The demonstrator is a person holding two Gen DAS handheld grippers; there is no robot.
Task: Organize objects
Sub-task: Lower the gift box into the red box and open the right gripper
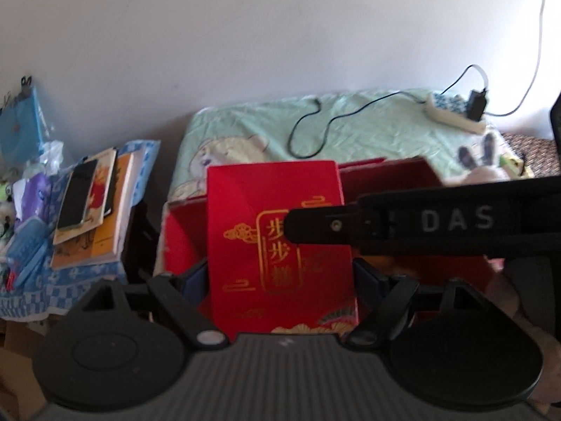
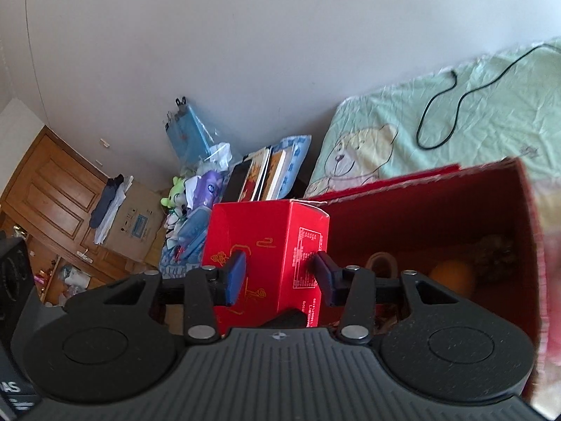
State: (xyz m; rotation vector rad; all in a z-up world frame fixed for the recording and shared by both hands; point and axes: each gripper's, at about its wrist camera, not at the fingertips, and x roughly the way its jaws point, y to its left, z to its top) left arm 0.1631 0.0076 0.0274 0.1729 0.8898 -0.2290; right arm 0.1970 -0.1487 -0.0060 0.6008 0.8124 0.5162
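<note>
1. I've got the red box (image 1: pixel 280 242) upright between my left gripper's (image 1: pixel 280 277) blue pads; the broad gold-printed face looks straight at the camera and its long axis stands vertical.
2. The left jaws are clamped on the box's two narrow sides, one pad at each edge near its lower half.
3. In the right wrist view the same box (image 2: pixel 270 256) sits between the right gripper's (image 2: pixel 277 277) fingers, one corner edge turned toward me.
4. The right jaws straddle it: the right pad (image 2: pixel 324 275) seems to touch the printed side, the left pad (image 2: pixel 235 277) lies against the gold-marked face. Whether it truly presses I cannot tell.
5. The relation that matters: the big red carton (image 2: pixel 455 217) lies open just to the right of the box, its mouth facing up and toward me.
6. The box hangs at the carton's left wall, not yet inside, I judge.
7. Inside the carton I see an orange (image 2: pixel 452 277) and darker items, so the free room is nearer the left wall.
8. Both hands are equally near; the left has the surer hold.
</note>
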